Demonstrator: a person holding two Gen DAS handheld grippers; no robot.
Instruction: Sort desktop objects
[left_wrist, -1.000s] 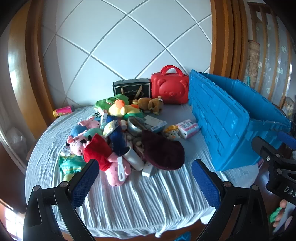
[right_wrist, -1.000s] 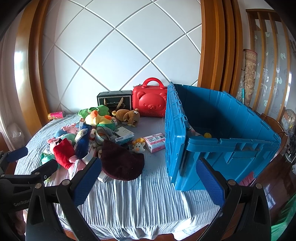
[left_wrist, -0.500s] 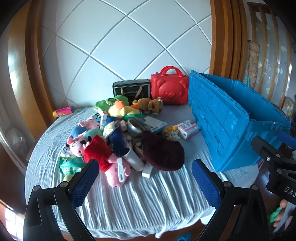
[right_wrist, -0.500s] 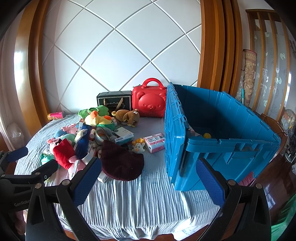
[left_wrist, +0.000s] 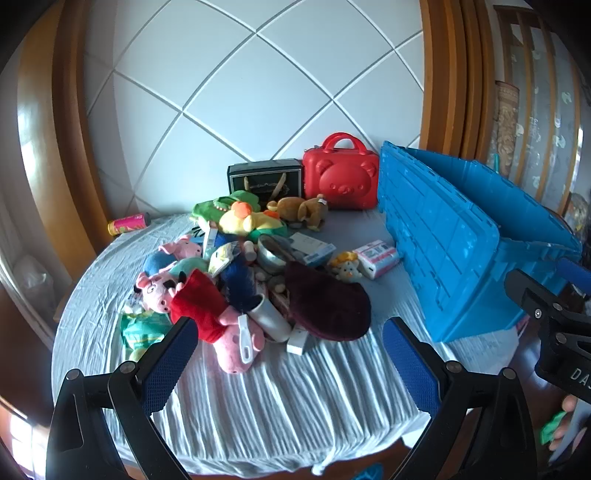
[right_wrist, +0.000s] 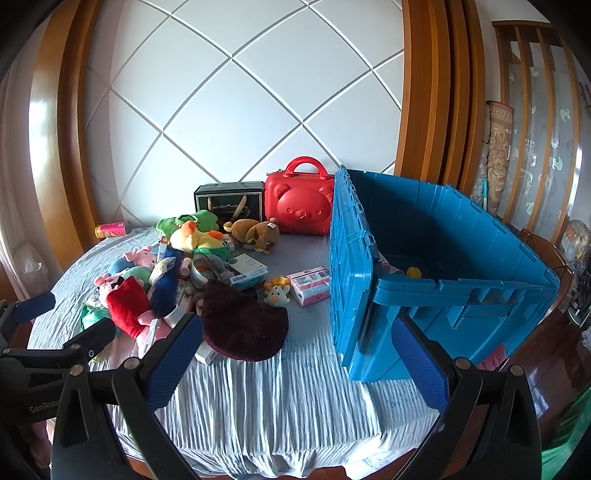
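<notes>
1. Where the left wrist view looks down its own fingers, the left tongs (left_wrist: 286, 354) stand spread wide and hold nothing, above the bare near strip of the desk (left_wrist: 280, 398), which is draped in a wrinkled pale cloth. One heap of toys (left_wrist: 236, 273) lies mid-desk: two pink pig plushes, one in red (left_wrist: 199, 306), one yellow plush (left_wrist: 243, 221), one brown bear (left_wrist: 303, 210), one maroon cap (left_wrist: 328, 306). At the back stand one red bear case (left_wrist: 341, 181) and one black box (left_wrist: 264, 179); one pink can (left_wrist: 127, 223) lies at the far left edge. One blue crate (left_wrist: 450, 236) fills the right side.

2. In the right wrist view, the right tongs (right_wrist: 295, 365) are likewise spread and empty, over open cloth between the cap (right_wrist: 242, 326) and the crate (right_wrist: 436, 295). The crate is open on top, with one small yellow thing (right_wrist: 413, 272) inside; its near corner reaches close to the desk's right edge. One pink-white packet (right_wrist: 312, 282) lies just beside the crate wall. The left tongs' arm shows at the lower left.
</notes>
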